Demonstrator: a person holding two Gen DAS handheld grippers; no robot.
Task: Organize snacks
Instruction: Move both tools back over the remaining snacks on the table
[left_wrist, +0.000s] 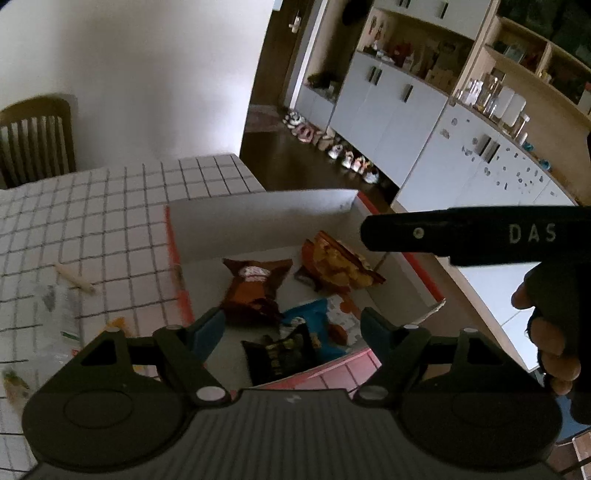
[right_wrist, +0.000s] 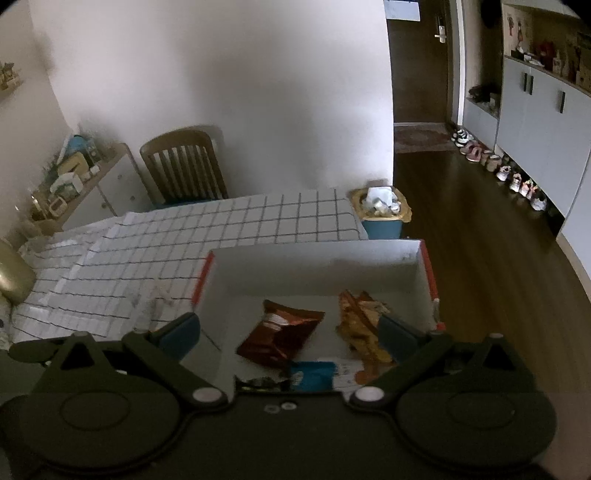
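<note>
A white cardboard box with red edges (left_wrist: 258, 221) (right_wrist: 314, 266) stands on the checked table. Inside lie a brown snack bag (left_wrist: 251, 291) (right_wrist: 280, 332), an orange chip bag (left_wrist: 336, 266) (right_wrist: 362, 317), a blue-and-white bag (left_wrist: 321, 321) (right_wrist: 314, 374) and a black bag (left_wrist: 280, 354). My left gripper (left_wrist: 291, 325) is open and empty above the box's near side. My right gripper (right_wrist: 290, 332) is open and empty above the box; its body (left_wrist: 480, 232) shows at the right in the left wrist view.
A checked tablecloth (left_wrist: 92, 221) (right_wrist: 221, 229) covers the table, with small wrappers and a pale stick (left_wrist: 74, 277) left of the box. A wooden chair (right_wrist: 184, 166) stands behind the table. A blue bin (right_wrist: 382, 210) is at the table's far corner. Cabinets (left_wrist: 424, 122) line the right.
</note>
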